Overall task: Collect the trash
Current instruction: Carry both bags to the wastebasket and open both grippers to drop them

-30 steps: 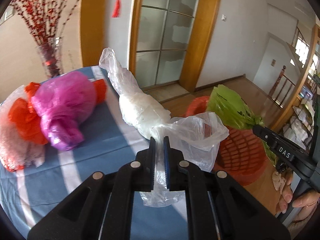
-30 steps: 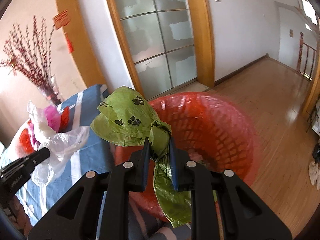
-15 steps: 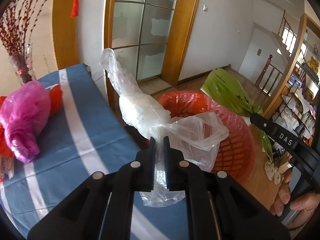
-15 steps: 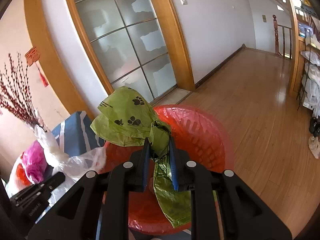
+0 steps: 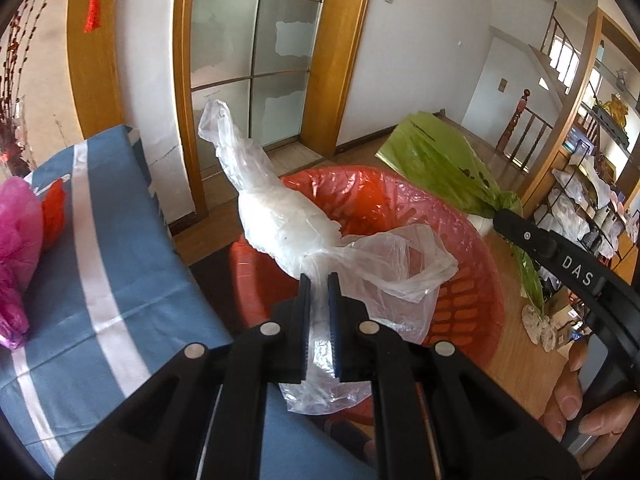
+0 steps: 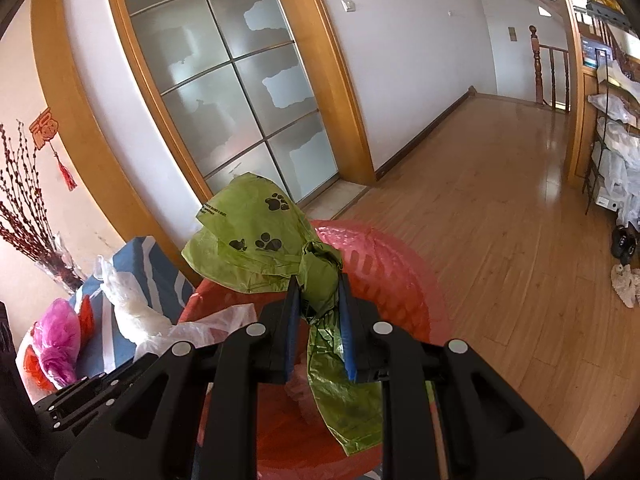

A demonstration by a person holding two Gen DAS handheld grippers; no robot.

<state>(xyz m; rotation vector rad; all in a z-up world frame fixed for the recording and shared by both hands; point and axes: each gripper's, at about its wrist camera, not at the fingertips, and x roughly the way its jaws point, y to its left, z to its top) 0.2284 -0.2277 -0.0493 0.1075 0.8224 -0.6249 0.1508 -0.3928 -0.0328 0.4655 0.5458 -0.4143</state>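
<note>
Here, in the left wrist view, the left claw (image 5: 319,280) is closed on the twisted neck of a clear plastic bag (image 5: 280,216), whose stuffed body is held out at 12 o'clock over the near rim of a red basket (image 5: 472,292) lined with a red film. A loose handle loop of the clear bag is draped toward 2 o'clock over the basket's opening. At 9 o'clock a bench (image 5: 100,260) covered with a blue-and-white striped cloth is seen, and a magenta bag (image 5: 16,248) with a red bag (image 5: 54,216) just beside it is left on its far end.

In the right wrist view, the right claw (image 6: 318,292) is closed on the knot of a green paw-print bag (image 6: 256,240), held above the same basket (image 6: 392,280), with the bag's tail hanging down between the fingers toward the basket floor. Beyond, at 12 o'clock, a frosted glass door (image 6: 240,92) in a wooden frame is visible.

The step in hand is judged to be the drop into the basket. It is best done with each bag brought fully inside the rim before the claws are opened; the clear bag's long body should be lowered first, since it could otherwise tip back over the edge toward the bench. The bags on the bench remain to be collected.
</note>
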